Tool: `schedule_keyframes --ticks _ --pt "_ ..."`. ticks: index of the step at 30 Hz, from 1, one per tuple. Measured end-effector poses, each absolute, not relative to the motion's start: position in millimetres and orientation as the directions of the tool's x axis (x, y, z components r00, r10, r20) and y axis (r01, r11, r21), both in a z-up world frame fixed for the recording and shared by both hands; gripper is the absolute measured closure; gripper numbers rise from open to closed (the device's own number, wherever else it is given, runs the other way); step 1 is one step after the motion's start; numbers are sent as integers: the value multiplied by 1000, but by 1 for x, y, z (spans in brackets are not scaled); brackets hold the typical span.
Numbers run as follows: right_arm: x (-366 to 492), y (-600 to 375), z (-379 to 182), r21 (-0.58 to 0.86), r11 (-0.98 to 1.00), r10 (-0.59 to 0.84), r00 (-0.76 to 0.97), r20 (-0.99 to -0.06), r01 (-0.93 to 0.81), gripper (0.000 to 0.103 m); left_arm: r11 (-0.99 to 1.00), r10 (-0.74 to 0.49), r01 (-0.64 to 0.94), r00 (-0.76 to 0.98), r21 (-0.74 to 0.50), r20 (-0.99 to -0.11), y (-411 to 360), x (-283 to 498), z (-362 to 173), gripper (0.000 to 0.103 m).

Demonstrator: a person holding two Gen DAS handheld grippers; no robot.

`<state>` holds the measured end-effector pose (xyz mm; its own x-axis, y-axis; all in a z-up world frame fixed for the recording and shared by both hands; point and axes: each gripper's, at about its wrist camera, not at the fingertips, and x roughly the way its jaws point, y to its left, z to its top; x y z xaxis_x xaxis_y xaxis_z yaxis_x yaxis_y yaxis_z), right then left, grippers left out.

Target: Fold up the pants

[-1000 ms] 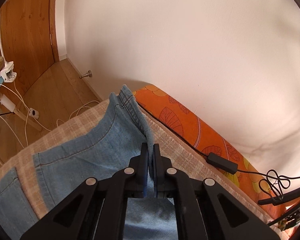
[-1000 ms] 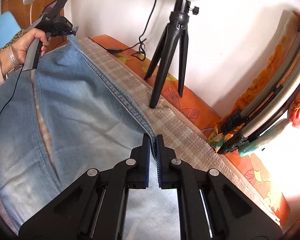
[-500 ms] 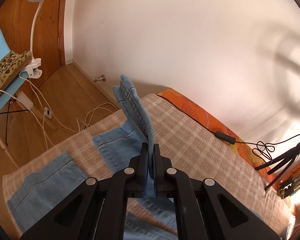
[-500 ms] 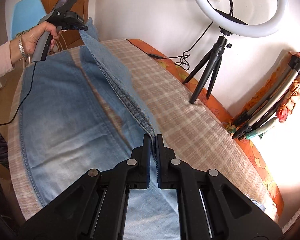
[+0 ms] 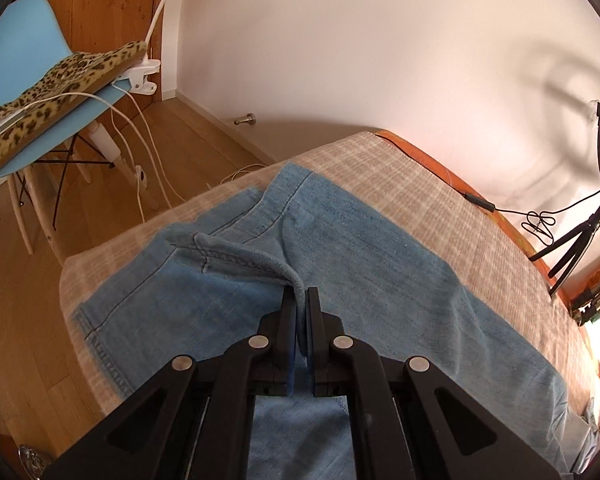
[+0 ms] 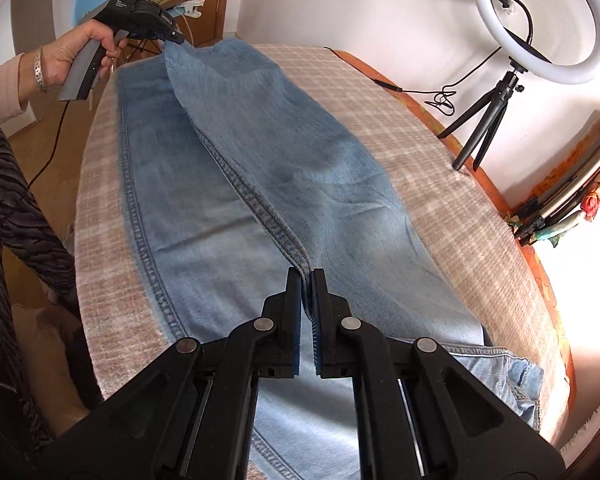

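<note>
Right wrist view: my right gripper (image 6: 307, 280) and left gripper (image 6: 171, 37) both pinch the jeans' (image 6: 284, 148) seam edge; I should lower it evenly, aligned along lower-left hem.

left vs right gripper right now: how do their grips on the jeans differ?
The left gripper pinches the jeans at the hem end of a leg, where the cloth curls over; the right gripper pinches the thick stitched side seam further along the same leg. Beyond the left gripper the held hem droops slack onto the denim; beyond the right gripper the seam runs as a raised ridge up to the left one. Shared: both are shut on denim, holding that edge above the layer lying on the checked cover.
</note>
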<state>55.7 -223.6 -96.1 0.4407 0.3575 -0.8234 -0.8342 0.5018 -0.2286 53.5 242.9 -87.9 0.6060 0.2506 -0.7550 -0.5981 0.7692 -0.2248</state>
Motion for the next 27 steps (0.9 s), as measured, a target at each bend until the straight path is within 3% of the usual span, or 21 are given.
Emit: schedule_keyframes --ticks 9,15,18,20,22,23,27 --pt "9 -213 -110 -179 448 360 360 -861 -876 98 752 290 -625 601 -211 -745 253 -4 -99 102" --pt "8 -202 -121 -178 414 293 316 -902 -892 98 737 231 -632 569 -240 -789 270 -18 -123 102" --pt "24 -194 -104 -130 438 309 285 -908 -889 90 754 208 -610 574 -244 -792 270 -16 -128 102" --pt "37 -184 -86 -75 439 369 256 -894 -895 78 749 187 -607 577 -265 -795 274 -14 -129 102" --pt "50 -165 -68 -35 436 424 239 -874 -899 50 745 167 -604 580 -283 -798 277 -13 -131 102" --pt "57 -155 -60 -21 430 448 234 -863 -903 46 748 161 -599 579 -284 -799 277 -13 -132 102" --pt "84 -102 -36 -23 393 511 239 -825 -919 43 761 169 -598 559 -253 -812 279 -9 -137 100"
